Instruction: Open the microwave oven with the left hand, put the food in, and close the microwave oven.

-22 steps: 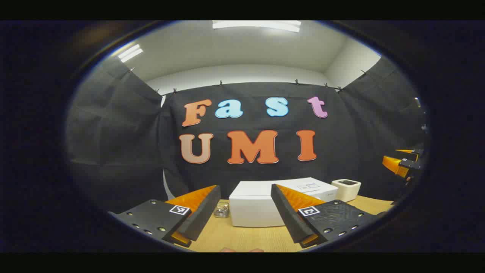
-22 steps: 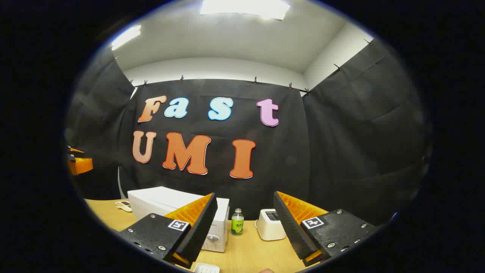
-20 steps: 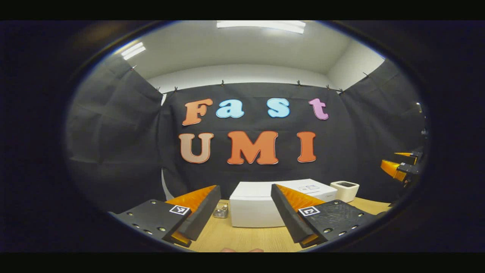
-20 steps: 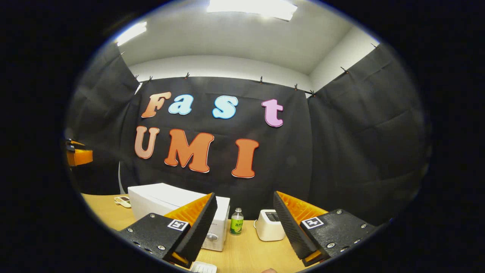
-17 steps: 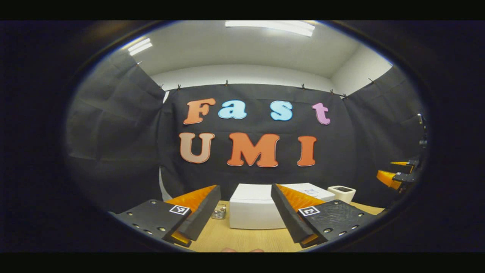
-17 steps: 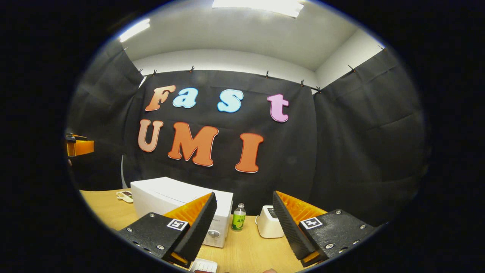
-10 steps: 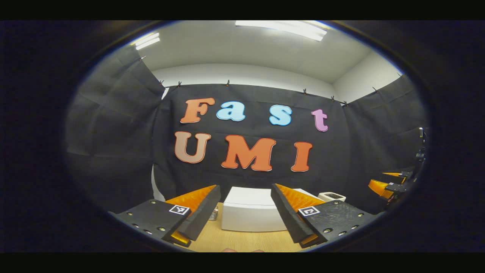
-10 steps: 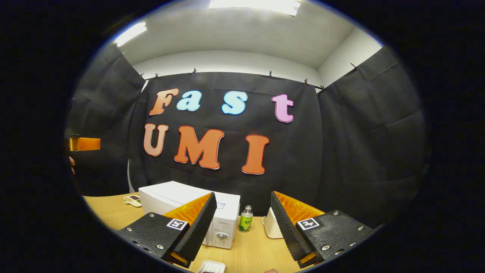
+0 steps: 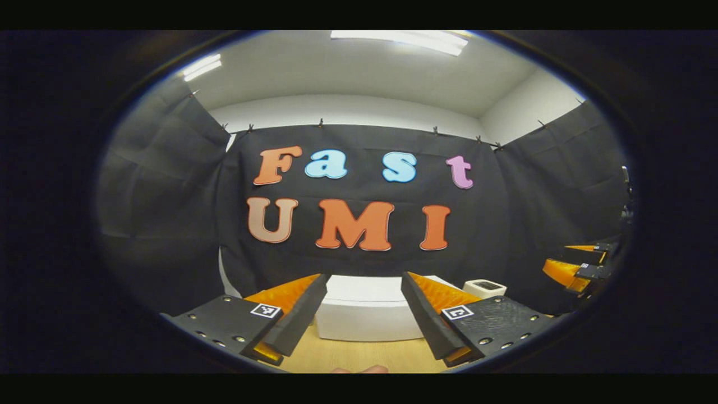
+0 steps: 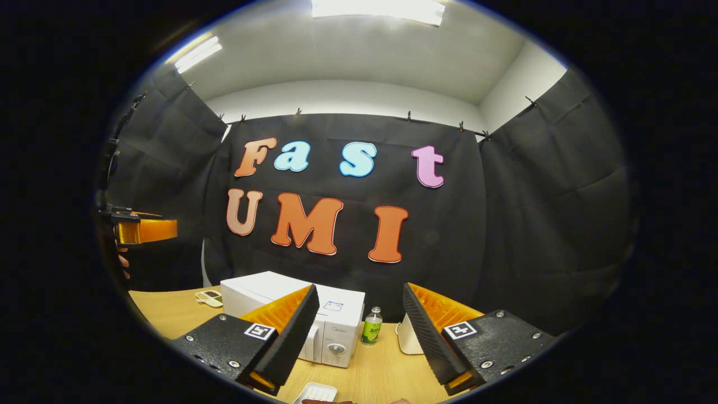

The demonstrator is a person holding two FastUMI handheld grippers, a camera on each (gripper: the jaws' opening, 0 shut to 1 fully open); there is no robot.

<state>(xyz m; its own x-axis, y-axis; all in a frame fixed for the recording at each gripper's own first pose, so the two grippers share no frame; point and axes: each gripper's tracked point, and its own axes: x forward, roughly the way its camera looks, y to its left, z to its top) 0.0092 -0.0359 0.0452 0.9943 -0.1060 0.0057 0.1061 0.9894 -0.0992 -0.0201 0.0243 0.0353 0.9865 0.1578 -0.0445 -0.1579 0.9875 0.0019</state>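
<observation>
Microwave: white box-shaped microwave oven on the wooden table, door shut, straight ahead of left gripper, between its fingers in that view.
Left jaws: wide, empty; likely the nearer hand.
Right gripper: jaws wide, empty.
Food tray: white tray just before microwave; contents mostly cut off.
Bottle: green bottle just right of microwave.

This is a staged recording booth set up inside an ordinary room, not a real kitchen. Black cloth is clipped up as walls across the middle of both views, with a plain white wall and ceiling light panels showing above it at the top of the frame. Kitchen props stand on a light wooden table at the bottom: a white microwave oven, a small green bottle and a white toaster.
</observation>
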